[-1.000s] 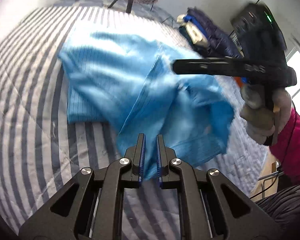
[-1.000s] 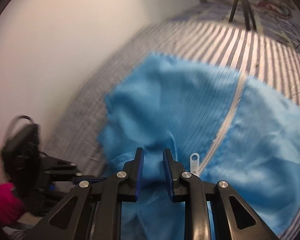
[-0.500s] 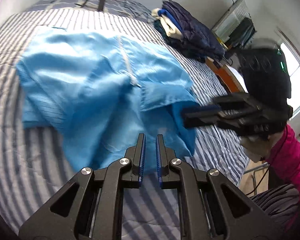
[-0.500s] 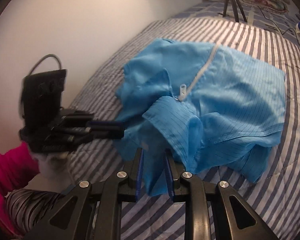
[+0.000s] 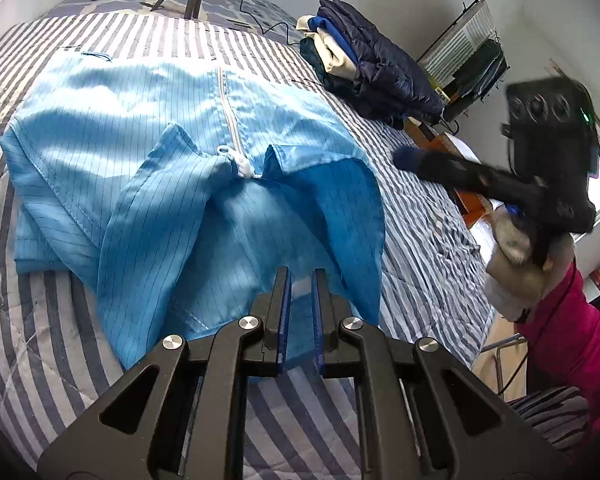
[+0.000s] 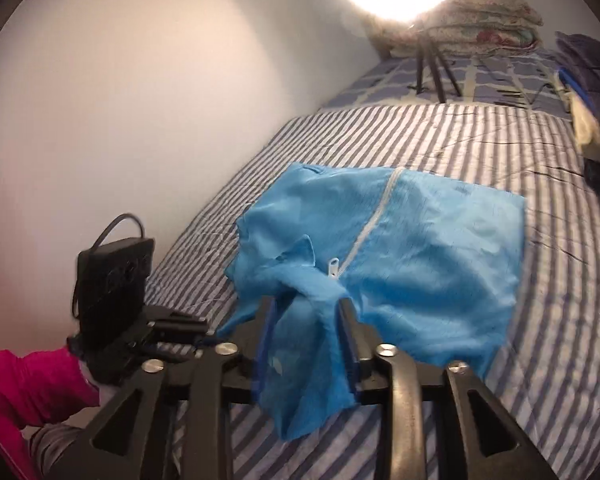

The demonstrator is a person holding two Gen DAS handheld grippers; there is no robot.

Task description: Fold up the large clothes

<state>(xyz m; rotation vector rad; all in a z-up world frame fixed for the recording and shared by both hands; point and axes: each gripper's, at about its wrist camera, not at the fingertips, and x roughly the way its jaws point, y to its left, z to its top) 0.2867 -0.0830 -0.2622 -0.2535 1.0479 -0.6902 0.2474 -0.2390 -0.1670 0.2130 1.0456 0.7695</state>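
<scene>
The left gripper (image 5: 300, 304) holds its narrowly parted jaws over the near hem of a light-blue pinstriped zip-front jacket (image 5: 188, 152) lying on the grey-and-white striped bedspread (image 5: 40, 360); the right gripper (image 6: 306, 336) hovers spread wide, gripping nothing. Beyond, folded dark clothes (image 5: 372, 68) are stacked.

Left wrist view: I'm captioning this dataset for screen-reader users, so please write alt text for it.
A blue zippered garment lies spread on a striped bed, its near edge between the narrowly parted jaws of the left gripper. The right gripper hovers clear of the cloth at right, and a pile of dark folded clothes sits behind.
</scene>
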